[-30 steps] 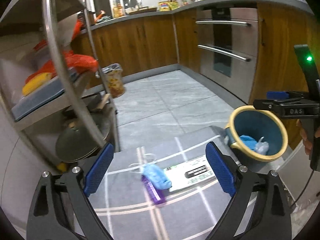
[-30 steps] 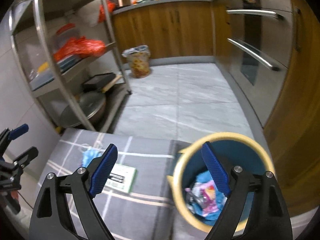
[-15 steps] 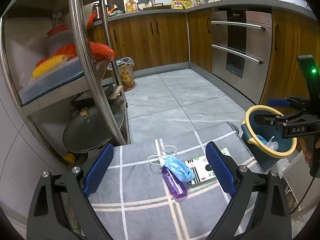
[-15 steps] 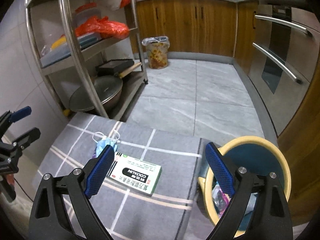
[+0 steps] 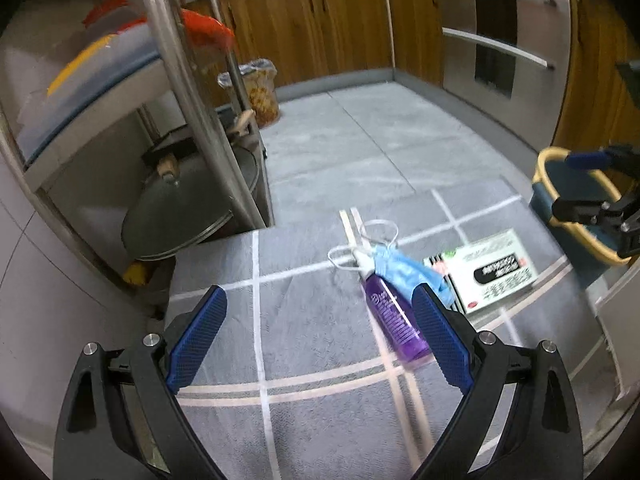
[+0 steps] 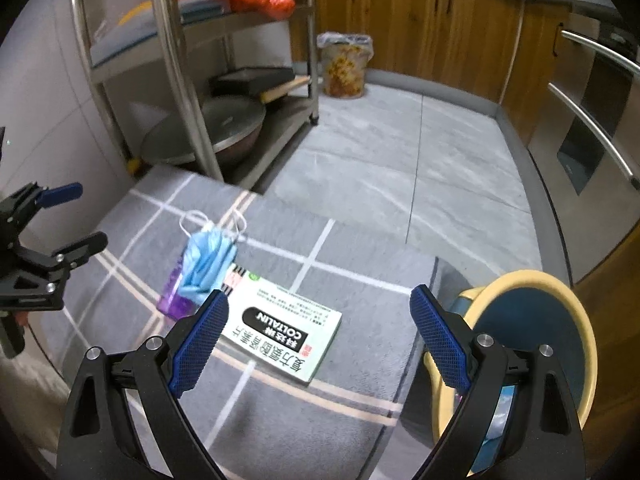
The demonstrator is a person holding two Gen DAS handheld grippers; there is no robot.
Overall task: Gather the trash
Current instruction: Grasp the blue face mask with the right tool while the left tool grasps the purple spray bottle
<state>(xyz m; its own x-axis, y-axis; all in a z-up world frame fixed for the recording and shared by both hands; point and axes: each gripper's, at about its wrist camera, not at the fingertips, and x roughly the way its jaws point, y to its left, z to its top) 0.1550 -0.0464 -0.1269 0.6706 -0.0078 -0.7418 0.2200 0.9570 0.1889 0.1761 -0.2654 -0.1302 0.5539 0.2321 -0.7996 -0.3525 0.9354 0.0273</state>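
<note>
Home kitchen, wooden cabinets (image 6: 420,28), oven (image 5: 496,32)

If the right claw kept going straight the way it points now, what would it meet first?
Probably the medicine box lying on the grey mat; it sits between the open right claw fingers, though depth is unclear.

steel rack (image 6: 188,80), pan lid (image 5: 188,204), wooden cabinets (image 6: 420,20), oven (image 5: 496,40)

The rug (image 6: 280,420) is grey with white and tan lines. The face mask (image 6: 208,258) is light blue. The bottle (image 5: 394,320) is purple. The box (image 6: 280,330) is white and green with black letters. The bin (image 6: 560,320) is blue with a yellow rim. The tongs (image 5: 320,336) are black with blue pads (image 5: 198,336).
</note>
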